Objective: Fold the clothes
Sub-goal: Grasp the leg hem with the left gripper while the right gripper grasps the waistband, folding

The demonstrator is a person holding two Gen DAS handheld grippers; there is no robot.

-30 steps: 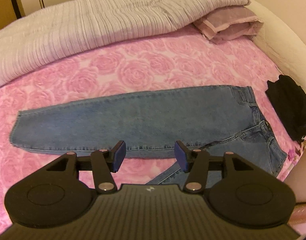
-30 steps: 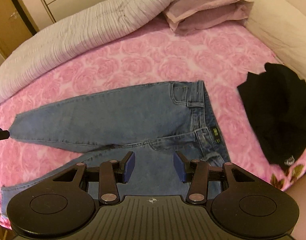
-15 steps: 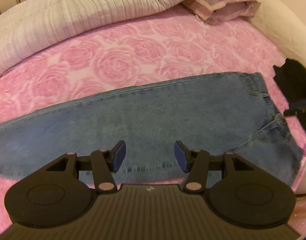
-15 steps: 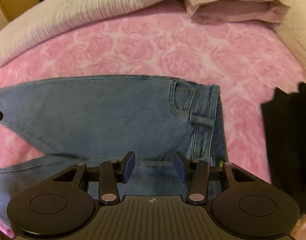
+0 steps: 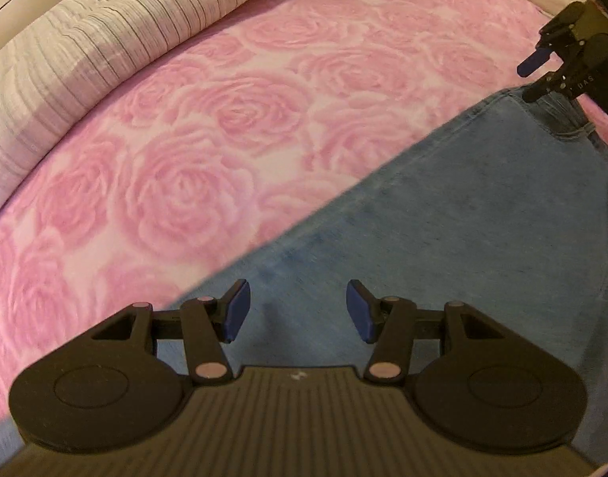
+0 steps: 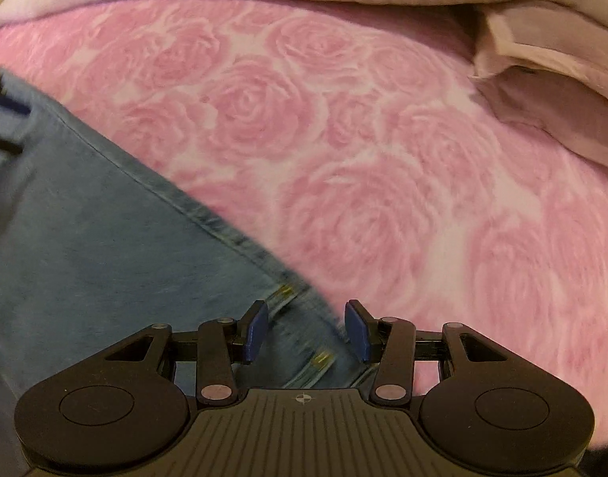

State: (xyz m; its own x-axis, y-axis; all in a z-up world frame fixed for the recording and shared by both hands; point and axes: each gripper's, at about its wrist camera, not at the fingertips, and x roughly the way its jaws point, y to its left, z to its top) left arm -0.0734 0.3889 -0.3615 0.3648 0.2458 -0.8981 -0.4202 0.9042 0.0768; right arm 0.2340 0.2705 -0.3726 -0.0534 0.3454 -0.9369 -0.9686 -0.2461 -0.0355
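A bed (image 5: 232,119) covered in a pink rose-patterned spread (image 6: 383,183) filled both views. Along its far edge lay a bunched, ribbed pale blanket (image 5: 105,28), and in the right wrist view a folded pinkish pillow (image 6: 550,91) sat at the upper right beside it.

The jeans (image 5: 443,230) lay flat on the spread. In the left wrist view the blue denim ran from the lower middle up toward the right, its straight side edge cutting diagonally across the pink. In the right wrist view the jeans (image 6: 97,238) filled the lower left, the stitched seam slanting down to the waistband corner, where small yellow bar tacks showed.

The left tongs (image 5: 298,310) were spread wide, low over the denim, with nothing between the blue pads (image 5: 236,310); whether they touched the cloth I could not tell. The right tongs (image 6: 306,330) were also spread, straddling the waistband corner of the jeans without pinching it. From the left wrist view the right tongs (image 5: 542,63) appeared at the upper right, at the far end of the jeans, well apart from the left ones.
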